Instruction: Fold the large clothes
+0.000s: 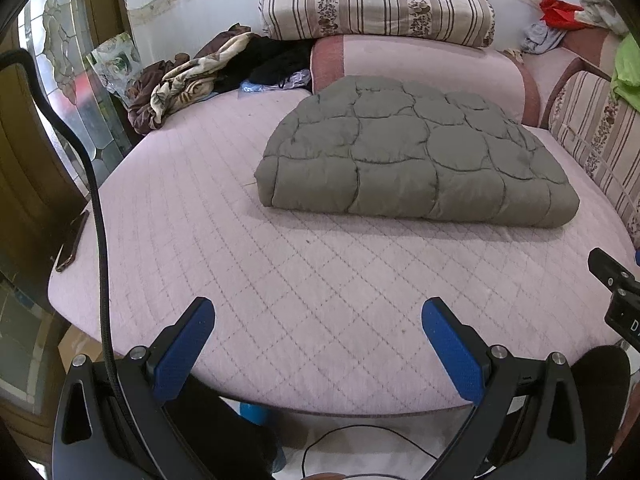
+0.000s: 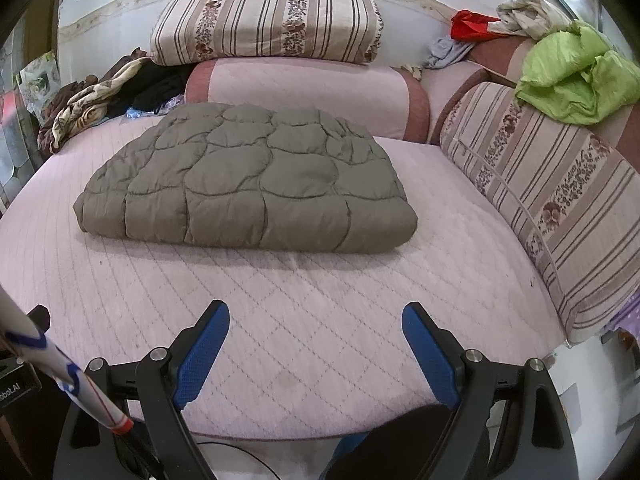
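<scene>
A grey-olive quilted garment (image 1: 416, 156) lies folded into a thick rectangular bundle on the pink quilted sofa seat (image 1: 280, 280). It also shows in the right wrist view (image 2: 248, 180), left of centre. My left gripper (image 1: 318, 312) is open and empty, hovering over the seat's front edge, well short of the bundle. My right gripper (image 2: 316, 316) is open and empty too, over the front edge of the seat (image 2: 320, 320). A black part of the right gripper shows at the right edge of the left wrist view (image 1: 616, 292).
A striped floral cushion (image 2: 264, 24) rests on the pink backrest (image 2: 304, 92). A striped armrest (image 2: 560, 208) with green cloth (image 2: 576, 76) stands on the right. Crumpled brown and black clothes (image 1: 200, 76) lie at the back left. A phone (image 1: 72, 240) lies at the seat's left edge.
</scene>
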